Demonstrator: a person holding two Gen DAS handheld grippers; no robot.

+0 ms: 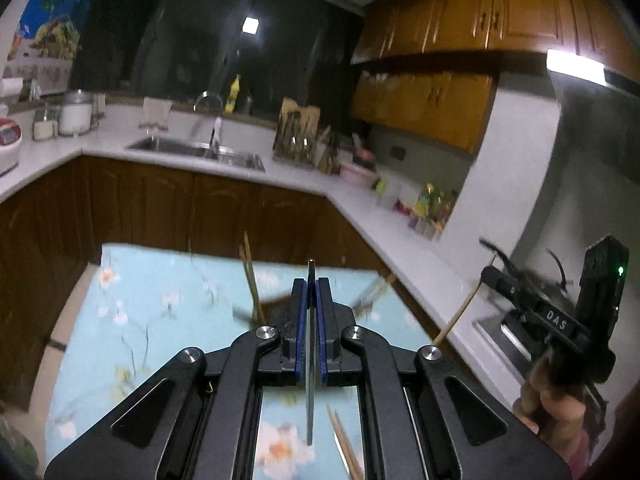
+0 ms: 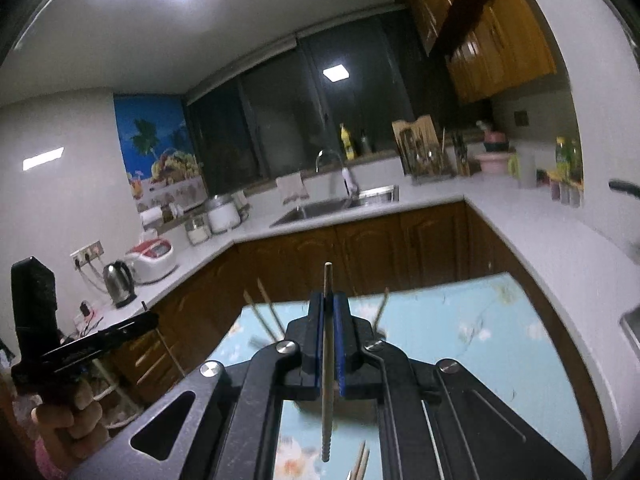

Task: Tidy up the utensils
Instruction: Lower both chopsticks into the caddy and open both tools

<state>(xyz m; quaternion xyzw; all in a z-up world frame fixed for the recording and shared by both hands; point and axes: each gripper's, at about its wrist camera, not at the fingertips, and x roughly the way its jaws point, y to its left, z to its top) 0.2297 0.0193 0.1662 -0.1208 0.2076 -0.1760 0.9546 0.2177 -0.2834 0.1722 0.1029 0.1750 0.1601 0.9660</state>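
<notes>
Each gripper's fingers point(image 1: 311, 300) clamp one chopstick point(image 2: 327, 360) — apparently.

A white counter point(image 2: 500, 220) runs along the far side and down the right. A sink point(image 1: 192, 150) with a bent tap point(image 1: 210, 116) sits in it at the far side. A yellow bottle point(image 2: 347, 142) stands on the sill behind. On the left are a kettle point(image 2: 119, 282), a red and white cooker point(image 2: 154, 260) and jars point(image 2: 222, 214). A pink bowl point(image 2: 494, 162) sits far right. Brown cupboards point(image 1: 480, 12) hang up high.
</notes>
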